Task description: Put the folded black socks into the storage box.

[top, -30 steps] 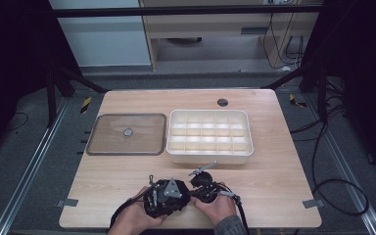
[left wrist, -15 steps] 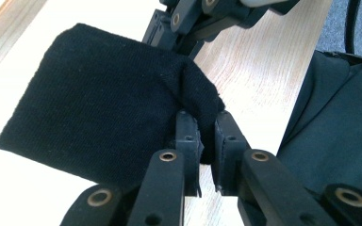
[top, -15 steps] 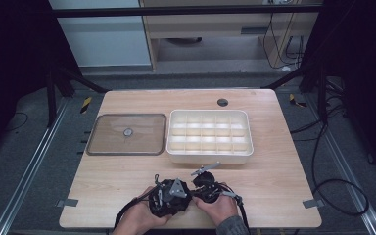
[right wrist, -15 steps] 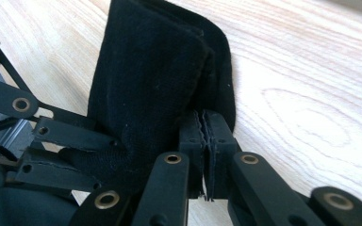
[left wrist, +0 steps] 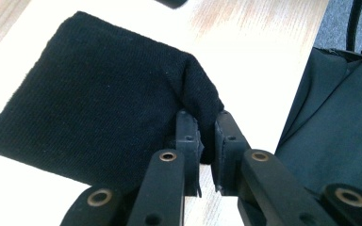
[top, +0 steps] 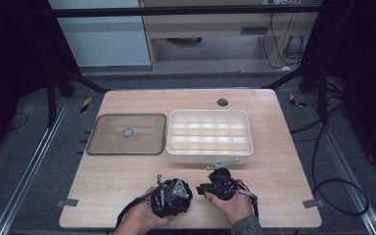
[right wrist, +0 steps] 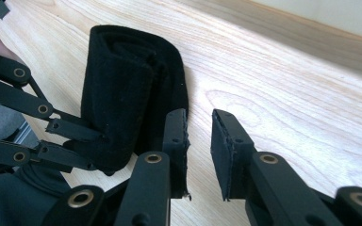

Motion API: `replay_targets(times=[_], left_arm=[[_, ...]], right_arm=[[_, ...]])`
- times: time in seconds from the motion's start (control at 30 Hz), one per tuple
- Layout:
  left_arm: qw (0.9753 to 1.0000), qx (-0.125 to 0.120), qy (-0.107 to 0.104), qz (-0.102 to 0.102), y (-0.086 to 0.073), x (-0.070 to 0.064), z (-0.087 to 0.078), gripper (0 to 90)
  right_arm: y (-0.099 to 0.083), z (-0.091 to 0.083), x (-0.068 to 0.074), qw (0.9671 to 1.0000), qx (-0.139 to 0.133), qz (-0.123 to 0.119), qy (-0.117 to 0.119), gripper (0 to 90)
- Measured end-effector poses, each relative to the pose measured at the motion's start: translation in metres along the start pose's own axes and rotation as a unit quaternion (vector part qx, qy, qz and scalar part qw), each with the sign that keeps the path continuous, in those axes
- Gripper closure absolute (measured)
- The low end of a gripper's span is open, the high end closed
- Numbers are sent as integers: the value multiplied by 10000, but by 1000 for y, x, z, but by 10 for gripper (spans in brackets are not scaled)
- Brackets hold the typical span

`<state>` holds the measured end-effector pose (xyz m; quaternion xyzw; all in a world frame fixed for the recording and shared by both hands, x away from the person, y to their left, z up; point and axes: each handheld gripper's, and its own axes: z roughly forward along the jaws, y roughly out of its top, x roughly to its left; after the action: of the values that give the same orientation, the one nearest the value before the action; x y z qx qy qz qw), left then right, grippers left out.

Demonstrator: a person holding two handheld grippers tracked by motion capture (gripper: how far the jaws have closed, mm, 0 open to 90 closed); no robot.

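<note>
My left gripper (top: 170, 197) sits low at the near table edge, its jaws pinched nearly together on a fold of black cloth (left wrist: 108, 108). My right gripper (top: 219, 183) is just beside it, jaws parted with nothing between them. Both my hands come in from the near edge, close together.

Lab: framed test table (top: 127, 178), trailing cables (top: 323, 147)

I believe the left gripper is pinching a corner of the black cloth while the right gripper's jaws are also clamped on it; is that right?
Not quite. The left gripper does pinch a corner of the black cloth, but the right gripper is open, jaws apart with bare table between them, beside the cloth. The right gripper view shows this.
</note>
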<state>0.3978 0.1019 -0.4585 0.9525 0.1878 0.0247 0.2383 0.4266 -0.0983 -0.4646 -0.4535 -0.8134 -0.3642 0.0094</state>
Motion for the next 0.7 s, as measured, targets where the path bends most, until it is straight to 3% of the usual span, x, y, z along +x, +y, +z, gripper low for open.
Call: replay_targets(times=[0.7], left_arm=[[10000,20,-79,-49,2,0,3,827]], right_arm=[[1,0,1,10000,-6,-34,-58,710]])
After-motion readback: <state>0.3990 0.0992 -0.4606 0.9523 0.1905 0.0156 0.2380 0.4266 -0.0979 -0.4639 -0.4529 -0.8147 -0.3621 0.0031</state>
